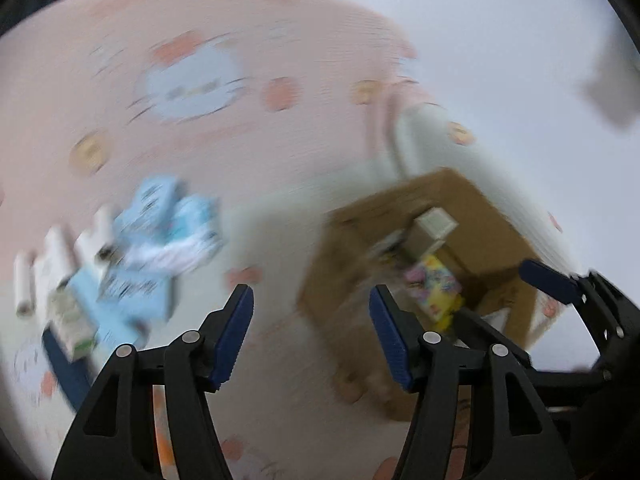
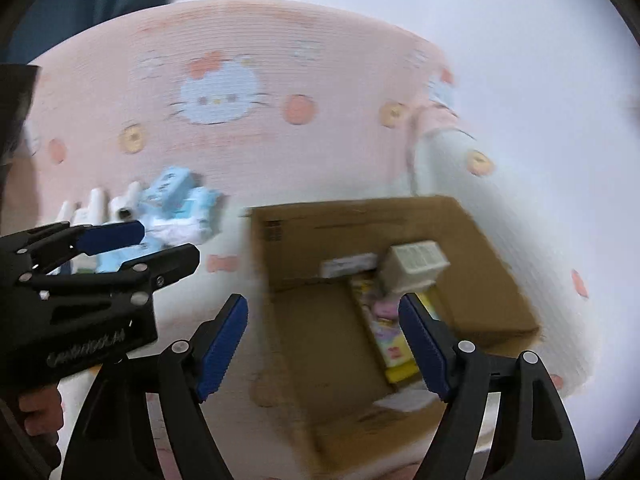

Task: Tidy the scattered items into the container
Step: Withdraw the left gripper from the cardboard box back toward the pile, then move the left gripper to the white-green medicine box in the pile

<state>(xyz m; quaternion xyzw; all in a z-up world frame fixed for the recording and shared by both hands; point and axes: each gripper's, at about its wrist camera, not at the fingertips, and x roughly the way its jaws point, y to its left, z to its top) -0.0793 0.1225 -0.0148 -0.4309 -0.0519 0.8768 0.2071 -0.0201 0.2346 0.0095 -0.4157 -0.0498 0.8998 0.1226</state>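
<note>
Grippers wide open and empty, between picks.
Box (image 2: 460, 240) holds some things; next, reach for the blue packs (image 2: 180, 204).

Left gripper (image 1: 311, 336), right gripper (image 2: 322, 344).

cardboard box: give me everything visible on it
The cardboard box looks like plain brown corrugated card, open at the top, resting on the pink cartoon-print cloth. A printed mark sits near one upper corner. Inside lie a white carton, tilted, and a yellow and pink pack against the floor. Neither gripper touches it. Blur hides finer detail.
</note>
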